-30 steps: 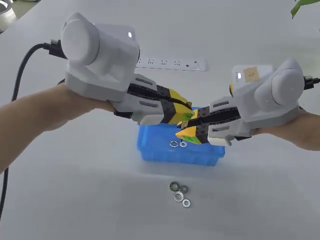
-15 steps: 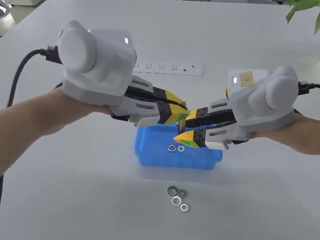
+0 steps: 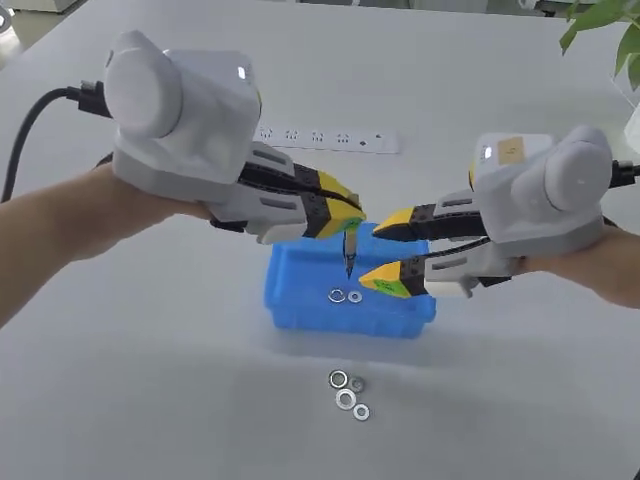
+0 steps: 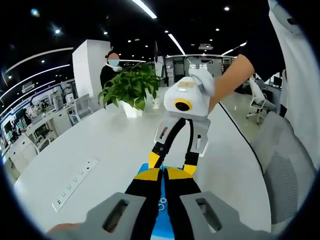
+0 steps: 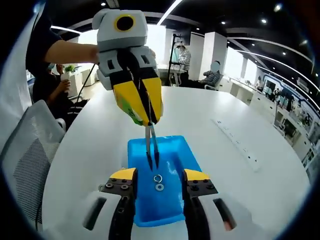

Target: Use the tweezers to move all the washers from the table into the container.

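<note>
Tweezers [image 3: 350, 255] slim, two-pronged, long axis vertical, tips down over blue container [image 3: 340, 322]. Left tongs [image 3: 345, 215] clamped on upper end. Right tongs [image 3: 385, 252] wide apart, empty. Four washers [image 3: 345, 399] on tabletop [image 3: 150, 380].

- I'm looking at a broad white table [image 3: 150, 400]; a white power strip [image 3: 330, 138] lies toward its far side.
- A leafy potted plant [image 4: 131, 87] stands on the table, with a white pillar [image 4: 90, 70] behind it.
- Long strip lights [image 4: 145, 7] and small spots cross a dark ceiling.
- A grey mesh chair [image 4: 285, 165] sits beside the table.
- Rows of desks [image 4: 30, 125] fill the open hall, and I can see a few people [image 5: 214, 72] further off.
</note>
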Demonstrator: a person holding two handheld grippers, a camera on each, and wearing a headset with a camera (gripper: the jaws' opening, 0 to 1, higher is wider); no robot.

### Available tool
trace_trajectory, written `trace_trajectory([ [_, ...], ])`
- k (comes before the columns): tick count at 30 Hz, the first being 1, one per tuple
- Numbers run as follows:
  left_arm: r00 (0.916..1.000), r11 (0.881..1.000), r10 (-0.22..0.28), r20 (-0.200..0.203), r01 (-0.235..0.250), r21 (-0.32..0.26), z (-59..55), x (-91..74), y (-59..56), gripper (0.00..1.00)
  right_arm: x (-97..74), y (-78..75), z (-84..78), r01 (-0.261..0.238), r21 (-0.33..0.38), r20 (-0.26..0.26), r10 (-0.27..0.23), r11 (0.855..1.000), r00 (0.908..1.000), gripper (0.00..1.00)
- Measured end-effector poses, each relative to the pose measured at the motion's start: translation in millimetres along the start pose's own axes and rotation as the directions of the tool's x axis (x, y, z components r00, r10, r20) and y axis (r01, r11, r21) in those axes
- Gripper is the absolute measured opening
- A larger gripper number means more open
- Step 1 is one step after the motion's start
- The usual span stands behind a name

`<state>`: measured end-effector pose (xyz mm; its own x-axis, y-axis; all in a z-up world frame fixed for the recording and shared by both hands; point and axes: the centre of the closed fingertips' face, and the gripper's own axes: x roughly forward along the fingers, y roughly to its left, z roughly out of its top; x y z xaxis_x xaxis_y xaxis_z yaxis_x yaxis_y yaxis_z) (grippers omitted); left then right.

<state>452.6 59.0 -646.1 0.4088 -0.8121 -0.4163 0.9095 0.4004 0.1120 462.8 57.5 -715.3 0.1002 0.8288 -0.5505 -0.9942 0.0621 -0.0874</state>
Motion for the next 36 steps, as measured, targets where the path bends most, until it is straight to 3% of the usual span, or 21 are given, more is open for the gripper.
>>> trace_trajectory([
  [4, 0.9999, 1.0, -0.001, 0.01, 0.002, -0.007, 4.7, -7.0, -6.9, 0.06, -11.9, 3.3, 2.1, 0.025, 0.025, 0.021, -0.026, 0.999, 0.9994, 0.47],
  [9, 0.9998, 1.0, -0.007, 0.018, 0.007, -0.008, 8.8, -15.8, -22.4, 0.06, -25.8, 18.2, -3.1, 0.034, 0.021, 0.012, -0.035, 0.999, 0.9993, 0.51],
  [14, 0.9996, 0.999, -0.026, 0.013, 0.027, -0.02, 1.3, -20.0, -45.4, 0.06, -36.3, 35.4, -12.8, 0.028, 0.018, -0.002, -0.028, 0.999, 0.9996, 0.57],
  [18, 0.9989, 0.998, -0.042, 0.02, 0.043, -0.039, -4.9, -20.5, -58.4, 0.06, -39.9, 51.3, -22.7, -0.009, 0.021, -0.014, 0.01, 1.0, 0.9998, 0.8],
  [19, 0.9989, 0.998, -0.044, 0.014, 0.045, -0.041, -8.0, -20.1, -60.9, 0.06, -41.4, 57.6, -25.0, -0.033, 0.03, -0.016, 0.033, 0.999, 0.9993, 0.81],
  [24, 0.9983, 0.998, -0.057, 0.008, 0.057, -0.041, -14.4, -16.7, -70.6, 0.06, -46.1, 67.7, -33.1, -0.036, 0.018, -0.037, 0.036, 0.999, 0.9986, 0.78],
  [31, 0.9973, 0.996, -0.07, -0.021, 0.069, -0.055, -33.9, -9.8, -86.0, 0.06, -53.7, 73.1, -34.6, -0.026, 0.039, -0.019, 0.027, 0.999, 0.9995, 0.77],
  [36, 0.9959, 0.995, -0.088, -0.022, 0.086, -0.054, -38.5, -8.4, -101.4, 0.06, -55.7, 76.7, -40.0, -0.025, 0.056, -0.021, 0.027, 0.998, 0.9994, 0.76],
])
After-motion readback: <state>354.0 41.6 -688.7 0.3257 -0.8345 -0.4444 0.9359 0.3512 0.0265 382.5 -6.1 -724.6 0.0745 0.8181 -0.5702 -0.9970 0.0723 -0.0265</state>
